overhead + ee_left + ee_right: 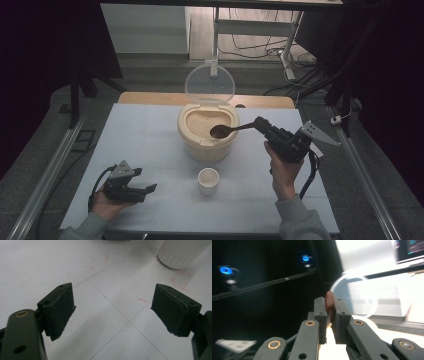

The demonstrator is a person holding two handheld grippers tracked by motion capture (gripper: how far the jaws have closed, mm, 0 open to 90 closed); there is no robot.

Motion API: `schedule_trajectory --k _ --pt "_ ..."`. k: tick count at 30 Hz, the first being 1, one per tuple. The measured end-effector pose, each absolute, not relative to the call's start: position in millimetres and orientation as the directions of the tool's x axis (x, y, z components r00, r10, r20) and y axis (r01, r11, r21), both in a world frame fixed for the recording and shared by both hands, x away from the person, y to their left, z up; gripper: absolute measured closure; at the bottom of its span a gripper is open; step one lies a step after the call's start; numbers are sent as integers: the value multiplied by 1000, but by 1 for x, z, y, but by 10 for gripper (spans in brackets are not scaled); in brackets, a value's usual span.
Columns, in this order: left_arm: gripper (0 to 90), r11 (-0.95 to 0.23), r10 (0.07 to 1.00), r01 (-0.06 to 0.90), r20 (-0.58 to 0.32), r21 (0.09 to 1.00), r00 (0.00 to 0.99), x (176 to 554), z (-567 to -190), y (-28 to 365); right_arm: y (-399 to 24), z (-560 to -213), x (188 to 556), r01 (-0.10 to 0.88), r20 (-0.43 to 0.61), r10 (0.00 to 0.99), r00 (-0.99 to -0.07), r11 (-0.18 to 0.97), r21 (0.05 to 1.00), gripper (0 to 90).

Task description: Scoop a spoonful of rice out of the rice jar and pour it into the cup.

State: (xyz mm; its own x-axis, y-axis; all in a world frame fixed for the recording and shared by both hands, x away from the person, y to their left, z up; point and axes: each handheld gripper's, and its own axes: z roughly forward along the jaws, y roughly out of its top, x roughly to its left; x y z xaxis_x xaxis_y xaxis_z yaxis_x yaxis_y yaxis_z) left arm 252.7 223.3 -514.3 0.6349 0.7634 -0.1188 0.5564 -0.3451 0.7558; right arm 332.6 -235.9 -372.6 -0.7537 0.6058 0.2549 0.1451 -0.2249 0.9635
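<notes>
From above, my right gripper [259,123] pinches a dark brown wooden spoon [223,131], its bowl over the cream round rice container [207,142]; contents unclear. My left gripper [112,308] is spread over the white table [50,262], the small white ribbed cup [181,252] cut off. Right gripper view: the spoon's handle end [329,302] sits between my 2 pressed fingers [320,315], bowl hidden.

Cup [208,180] before rice container [206,133]

claws [150,189]: 2 | spoon [222,131]: 1 | rice container [207,142]: 1 | cup [208,180]: 1
</notes>
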Motion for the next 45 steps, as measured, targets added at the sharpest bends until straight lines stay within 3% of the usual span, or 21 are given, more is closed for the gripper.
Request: schedule_trajectory --k 8,13,29,36,45 --pt "181 -353 760 562 -121 748 638 254 -516 221 -221 -361 357 141 210 689 -693 -156 978 834" --pt "186 -336 771 556 -116 760 626 253 -514 222 -206 -356 369 107 89 774 -627 -27 994 834" --pt "187 -339 772 553 -110 761 625 253 -515 221 -183 -369 378 134 -28 790 -612 139 981 833" --pt "186 -346 769 556 -111 755 629 254 -516 219 -184 -378 384 217 77 777 -624 78 973 834" --pt "187 -349 769 557 -109 753 630 254 -517 219 -197 -398 400 420 379 725 -575 -136 897 831"
